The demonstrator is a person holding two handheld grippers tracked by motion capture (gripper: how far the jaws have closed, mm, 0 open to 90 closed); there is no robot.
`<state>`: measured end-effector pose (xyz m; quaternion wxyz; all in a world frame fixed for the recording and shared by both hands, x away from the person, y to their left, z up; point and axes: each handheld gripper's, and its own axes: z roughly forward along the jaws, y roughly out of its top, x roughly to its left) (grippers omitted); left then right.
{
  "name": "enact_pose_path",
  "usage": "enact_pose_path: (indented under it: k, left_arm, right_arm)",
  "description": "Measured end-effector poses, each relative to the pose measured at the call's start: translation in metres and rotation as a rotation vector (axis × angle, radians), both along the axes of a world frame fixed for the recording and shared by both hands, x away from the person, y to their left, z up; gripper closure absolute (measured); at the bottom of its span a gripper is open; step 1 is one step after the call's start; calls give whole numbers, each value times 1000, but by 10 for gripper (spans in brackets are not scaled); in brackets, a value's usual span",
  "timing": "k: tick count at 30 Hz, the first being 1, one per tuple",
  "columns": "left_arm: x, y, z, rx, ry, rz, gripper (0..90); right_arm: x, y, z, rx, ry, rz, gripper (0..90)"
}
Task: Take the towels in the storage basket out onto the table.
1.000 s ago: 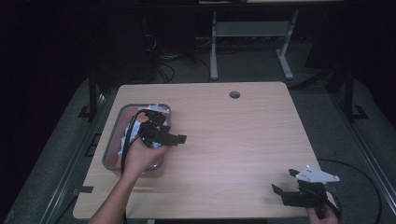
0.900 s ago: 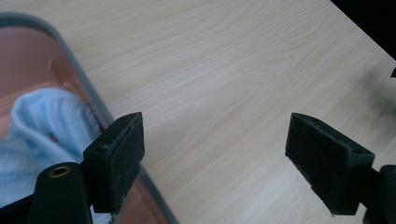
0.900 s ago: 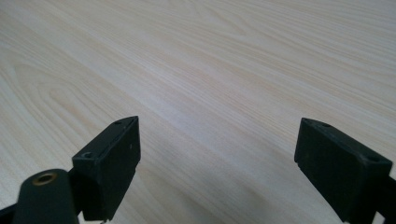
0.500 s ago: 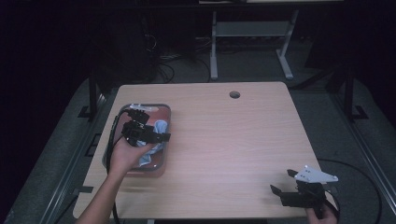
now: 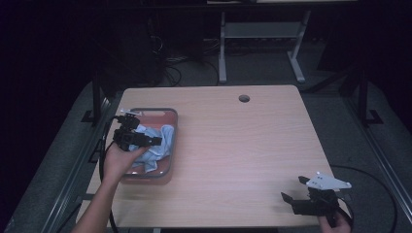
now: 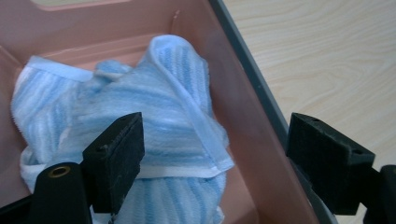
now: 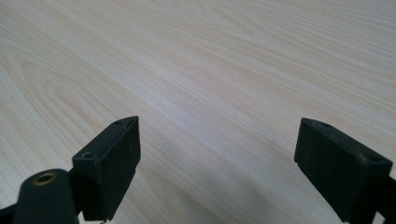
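Wooden table (image 5: 243,145): left tongs (image 5: 154,141) gape over towel (image 6: 154,107) in tray (image 5: 165,115); right tongs (image 7: 217,172) wide, empty

The room is dark, with light falling mostly on a pale wood-grain tabletop (image 5: 252,145) at the frame's centre, which has a round cable hole (image 5: 244,98) near its far edge. Grey floor (image 5: 340,107) surrounds it. A white metal stand (image 5: 262,34) stands at upper centre, with tangled cables (image 5: 170,58) to its left.

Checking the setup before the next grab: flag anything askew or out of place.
Only the crumpled blue striped towel stands out, bunched in the pink plastic tray rather than folded, one edge riding up the tray's wall. Nothing looks spilled or damaged.
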<state>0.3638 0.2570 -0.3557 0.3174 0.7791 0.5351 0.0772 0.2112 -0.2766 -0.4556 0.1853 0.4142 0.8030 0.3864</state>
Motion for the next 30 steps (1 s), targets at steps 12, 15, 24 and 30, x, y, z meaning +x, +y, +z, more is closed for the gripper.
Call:
enact_pose_path:
  k: [12, 15, 24, 30]
  left_arm:
    - [11, 11, -19, 137, 49, 73, 187]
    - [17, 10, -25, 177, 79, 81, 194]
    - [31, 2, -47, 285, 224, 57, 246]
    - [37, -9, -58, 391, 266, 31, 321]
  right_arm:
    - [-2, 10, 1, -17, -4, 37, 138]
    - [-1, 12, 1, -21, -10, 47, 138]
    - [-2, 15, 1, -22, -8, 57, 138]
    - [-2, 19, 0, -25, -9, 67, 138]
